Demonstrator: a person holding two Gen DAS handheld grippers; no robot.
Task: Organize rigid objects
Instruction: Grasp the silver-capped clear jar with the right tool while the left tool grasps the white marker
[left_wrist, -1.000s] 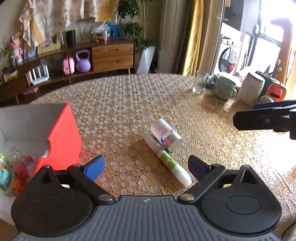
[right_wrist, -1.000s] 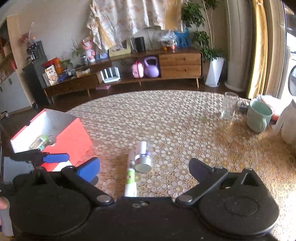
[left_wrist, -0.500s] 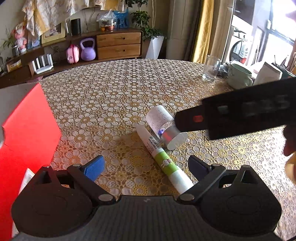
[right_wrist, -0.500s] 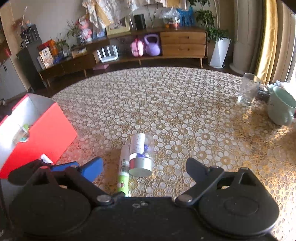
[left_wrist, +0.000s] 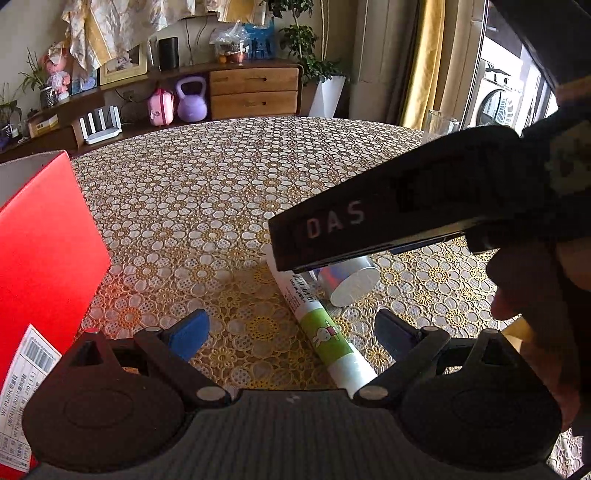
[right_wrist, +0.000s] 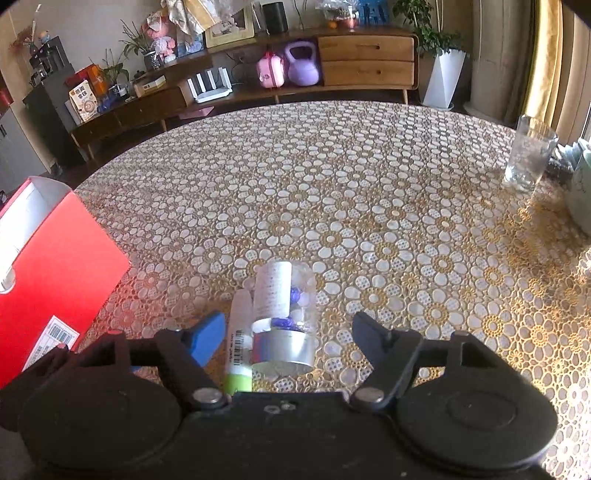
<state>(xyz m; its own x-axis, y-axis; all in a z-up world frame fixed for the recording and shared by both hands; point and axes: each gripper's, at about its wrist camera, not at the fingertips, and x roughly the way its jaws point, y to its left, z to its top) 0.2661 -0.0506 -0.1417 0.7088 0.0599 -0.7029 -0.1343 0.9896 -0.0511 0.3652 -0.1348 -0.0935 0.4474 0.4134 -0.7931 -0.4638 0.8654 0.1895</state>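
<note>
Red box (right_wrist: 55, 258) at left on the floral-patterned table (right_wrist: 369, 192); beside it, green-and-white tube (right_wrist: 239, 332) touching clear silver-capped jar (right_wrist: 284, 317) lying on its side. Right gripper (right_wrist: 288, 339) closing around both, not yet clamped; left gripper (left_wrist: 291, 332) spread open.

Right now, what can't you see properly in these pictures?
- Left wrist view: the right tongs' black body covers the far end of the tube and most of the small jar.
- Right wrist view: the tube's near end is hidden behind the tongs.
- Red box: inside cut off by the edge.
</note>
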